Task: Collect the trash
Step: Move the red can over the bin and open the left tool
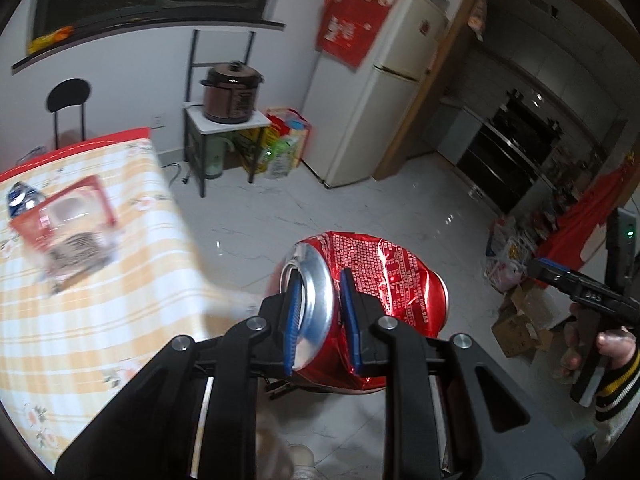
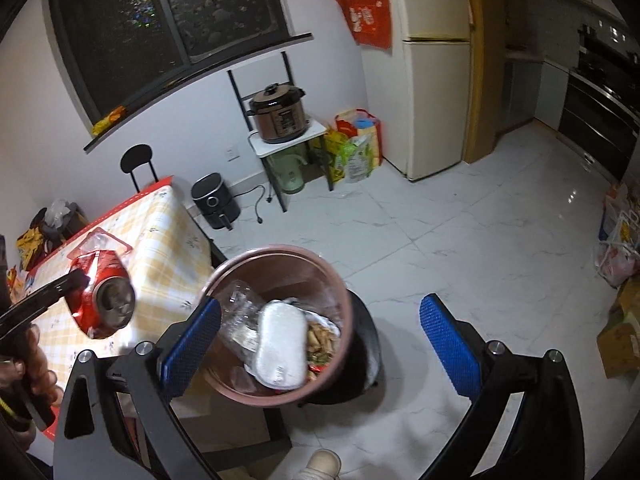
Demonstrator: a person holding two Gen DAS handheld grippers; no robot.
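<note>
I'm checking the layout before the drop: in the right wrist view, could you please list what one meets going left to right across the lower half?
left gripper → crushed red can → checked tablecloth → pink trash bin → white floor → cardboard boxes

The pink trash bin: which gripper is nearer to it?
Right. The right gripper hangs open directly above the pink trash bin; the left gripper, holding the crushed red can, is beside it, over the table.

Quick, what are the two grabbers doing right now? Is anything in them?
Left gripper: closed on the crushed red can.
Right gripper: wide open, holding nothing, above the pink trash bin.
</note>
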